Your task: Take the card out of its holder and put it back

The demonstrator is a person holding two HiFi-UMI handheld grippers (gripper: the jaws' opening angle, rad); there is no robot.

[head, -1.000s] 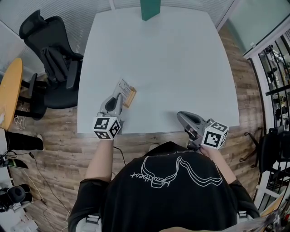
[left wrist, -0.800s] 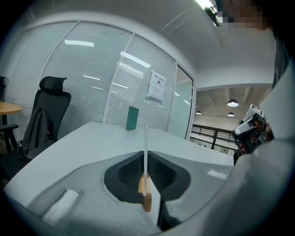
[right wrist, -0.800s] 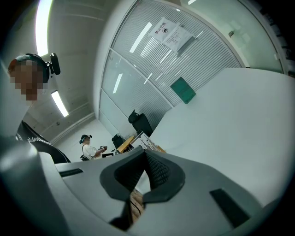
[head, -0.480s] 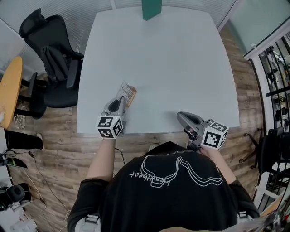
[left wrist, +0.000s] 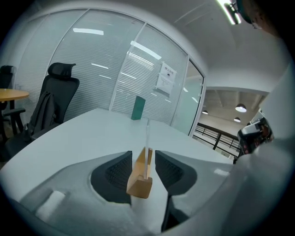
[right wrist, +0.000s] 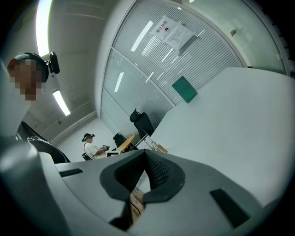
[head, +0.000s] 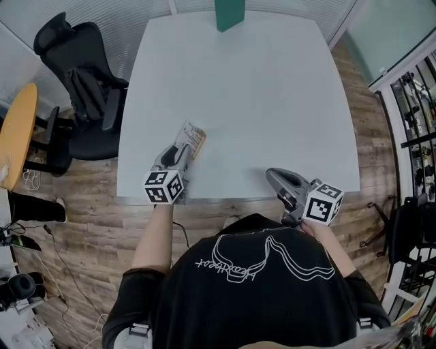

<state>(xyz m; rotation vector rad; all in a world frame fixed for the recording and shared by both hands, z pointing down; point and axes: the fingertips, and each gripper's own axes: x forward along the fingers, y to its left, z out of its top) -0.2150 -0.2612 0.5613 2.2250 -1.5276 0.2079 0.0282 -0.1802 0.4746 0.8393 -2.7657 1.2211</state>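
A small wooden card holder (left wrist: 139,182) stands on the white table (head: 259,88) with a thin card (left wrist: 148,147) upright in its slot. In the head view the holder (head: 195,142) sits near the table's front left. My left gripper (left wrist: 143,161) straddles it. Its jaws have just been opening, and the holder stays between them with a gap on each side. My right gripper (head: 274,174) rests at the table's front edge, right of centre. Its pads (right wrist: 154,168) meet with nothing between them.
A green upright block (head: 228,13) stands at the table's far edge. A black office chair (head: 85,88) and a round wooden table (head: 13,136) are left of the table. The right gripper view shows a seated person (right wrist: 92,147) far behind.
The left gripper has sunk a little with the holder, and the holder now sits on the table. Its jaws have parted from the holder. The right gripper has not moved.
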